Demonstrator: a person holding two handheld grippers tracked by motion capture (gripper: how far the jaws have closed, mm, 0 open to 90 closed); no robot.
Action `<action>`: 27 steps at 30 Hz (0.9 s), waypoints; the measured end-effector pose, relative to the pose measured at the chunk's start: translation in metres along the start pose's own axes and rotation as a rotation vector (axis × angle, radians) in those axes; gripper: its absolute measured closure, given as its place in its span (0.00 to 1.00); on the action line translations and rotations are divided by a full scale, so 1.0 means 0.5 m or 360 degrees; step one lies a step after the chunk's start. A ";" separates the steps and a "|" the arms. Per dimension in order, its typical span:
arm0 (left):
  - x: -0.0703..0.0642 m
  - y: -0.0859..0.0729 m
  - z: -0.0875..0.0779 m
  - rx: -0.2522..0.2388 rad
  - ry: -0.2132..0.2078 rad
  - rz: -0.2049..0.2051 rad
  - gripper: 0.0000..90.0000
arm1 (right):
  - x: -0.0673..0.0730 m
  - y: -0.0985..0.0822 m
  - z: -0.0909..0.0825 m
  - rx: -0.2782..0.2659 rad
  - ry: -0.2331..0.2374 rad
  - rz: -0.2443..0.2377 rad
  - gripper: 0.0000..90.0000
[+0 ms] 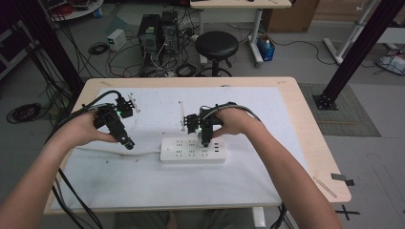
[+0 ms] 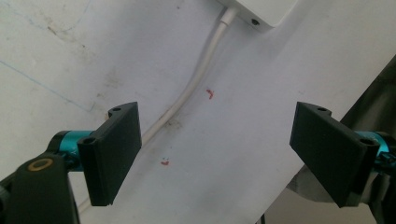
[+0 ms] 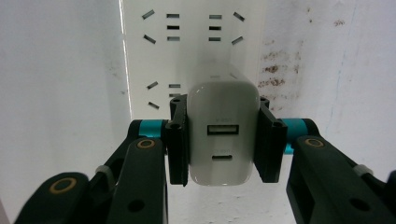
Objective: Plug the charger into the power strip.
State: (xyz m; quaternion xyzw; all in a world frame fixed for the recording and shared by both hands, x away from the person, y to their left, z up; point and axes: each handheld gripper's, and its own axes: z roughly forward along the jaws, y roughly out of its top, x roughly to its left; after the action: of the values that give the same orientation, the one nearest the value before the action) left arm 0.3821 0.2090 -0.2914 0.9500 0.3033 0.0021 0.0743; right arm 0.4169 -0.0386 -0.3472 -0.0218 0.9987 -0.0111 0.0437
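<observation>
Right gripper (image 3: 223, 140) clamping white charger (image 3: 223, 135) over power strip (image 1: 191, 153); left gripper (image 2: 217, 149) wide above stained tabletop (image 1: 143, 176).

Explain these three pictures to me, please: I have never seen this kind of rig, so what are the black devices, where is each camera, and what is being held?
A person at a table holds a two-jaw gripper in each hand. The high view looks down from above; the other two cameras ride on the grippers and look along their black jaws. On the white-covered table lies a white power strip with its cable. The right gripper is shut on a white USB charger, held just over the strip's sockets. The left gripper hangs open above the cable, holding nothing.
</observation>
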 end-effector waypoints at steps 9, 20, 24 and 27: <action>0.004 0.005 0.008 0.0018 -0.0023 0.0005 0.18 | -0.003 -0.007 0.018 -0.0036 0.0024 -0.0017 0.70; 0.002 0.031 0.021 0.0033 -0.0041 0.0035 0.19 | 0.007 -0.007 0.028 -0.0034 -0.0028 -0.0032 0.70; -0.001 0.043 0.024 0.0031 -0.0047 0.0045 0.19 | 0.002 -0.003 0.029 -0.0001 -0.0008 -0.0040 0.70; -0.002 0.048 0.026 0.0035 -0.0055 0.0052 0.18 | -0.003 -0.003 0.030 0.0003 0.0013 -0.0033 0.70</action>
State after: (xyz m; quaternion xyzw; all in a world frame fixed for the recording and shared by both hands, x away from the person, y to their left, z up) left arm 0.3957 0.1873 -0.3009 0.9555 0.2864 -0.0164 0.0689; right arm 0.4195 -0.0403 -0.3621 -0.0321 0.9986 -0.0127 0.0395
